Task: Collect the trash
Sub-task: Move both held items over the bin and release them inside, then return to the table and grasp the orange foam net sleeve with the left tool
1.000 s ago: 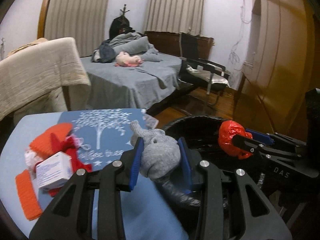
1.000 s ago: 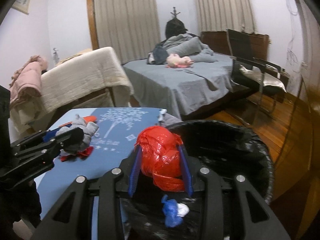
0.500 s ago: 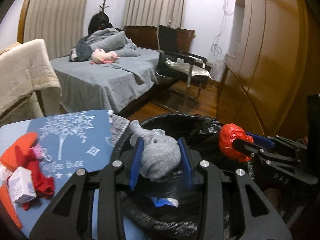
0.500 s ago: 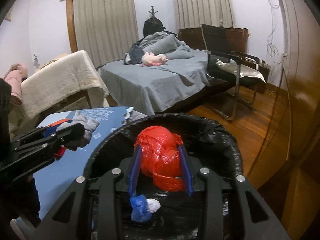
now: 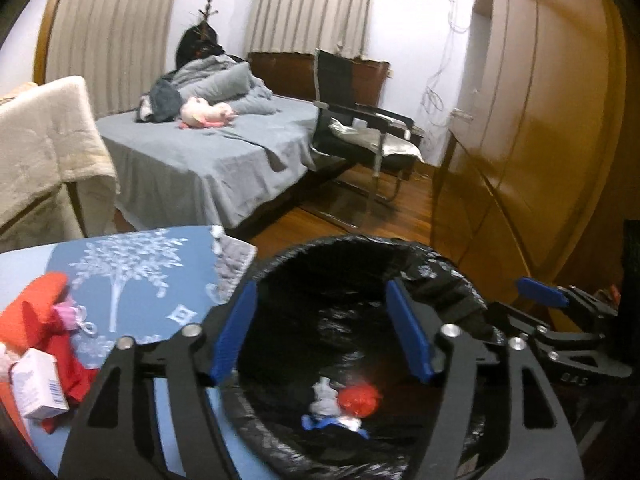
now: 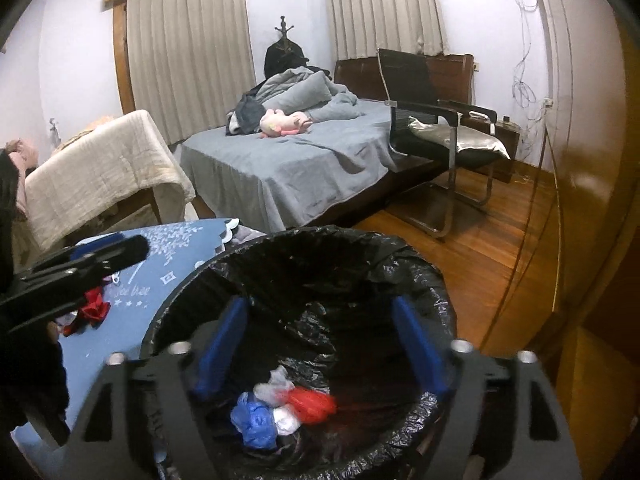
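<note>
Both grippers over the bin, a round container lined with a black bag and standing just beside the bench. The left gripper has its jaws opening, blue pads spread wide, with nothing between them. The right gripper is likewise opening and empty; in the left wrist view it shows at the right edge, beyond the bin's rim.

Trash at the bottom of the bin: a red bag, a blue bag and a grey wad, lying close together, with white scraps among them.

On the bench, covered by a blue cloth printed with a white tree: an orange piece, red fabric and a small white box, grouped near the left edge, well apart from the bin.

Background: a bed with grey bedding and a black chair on a wooden floor.
</note>
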